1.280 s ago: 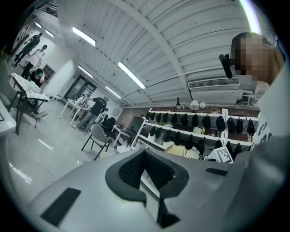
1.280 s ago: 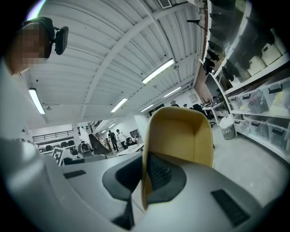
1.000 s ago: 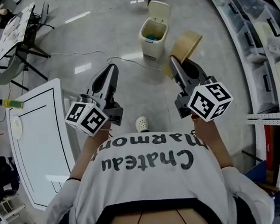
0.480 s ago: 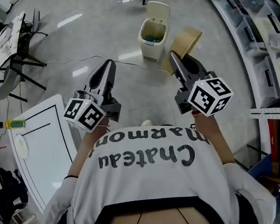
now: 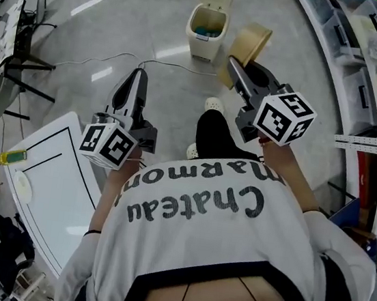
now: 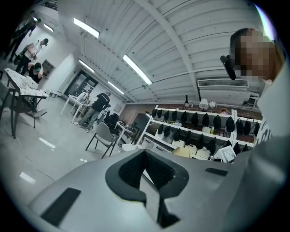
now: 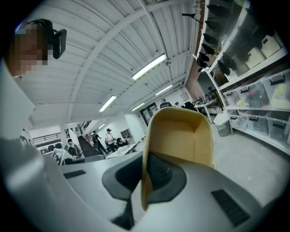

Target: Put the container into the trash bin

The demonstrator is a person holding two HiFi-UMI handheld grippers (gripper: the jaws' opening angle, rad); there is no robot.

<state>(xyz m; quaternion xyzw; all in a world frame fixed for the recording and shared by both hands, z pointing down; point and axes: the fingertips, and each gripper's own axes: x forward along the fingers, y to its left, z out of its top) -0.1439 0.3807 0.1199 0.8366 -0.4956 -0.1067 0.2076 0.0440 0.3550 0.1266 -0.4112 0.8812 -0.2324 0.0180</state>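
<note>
The container (image 5: pixel 249 45) is off the worktop (image 5: pixel 53 184) and in the air. One thin wall is clamped between the jaws of the right gripper (image 5: pixel 235 66), and the open side faces away from the person. The bin (image 5: pixel 200 48) stands on the floor just ahead and a little left of it, lid up and mouth open.

By my reading the pick-up is done. What is left is to bring the container over the mouth and let go.

The left gripper (image 5: pixel 140 75) looks empty, with its jaws seemingly together. The floor up to the bin is bare apart from a cable (image 5: pixel 118 58) lying across it. Shelves (image 5: pixel 365 66) crowd the right side, and the worktop's corner is behind on the left.
</note>
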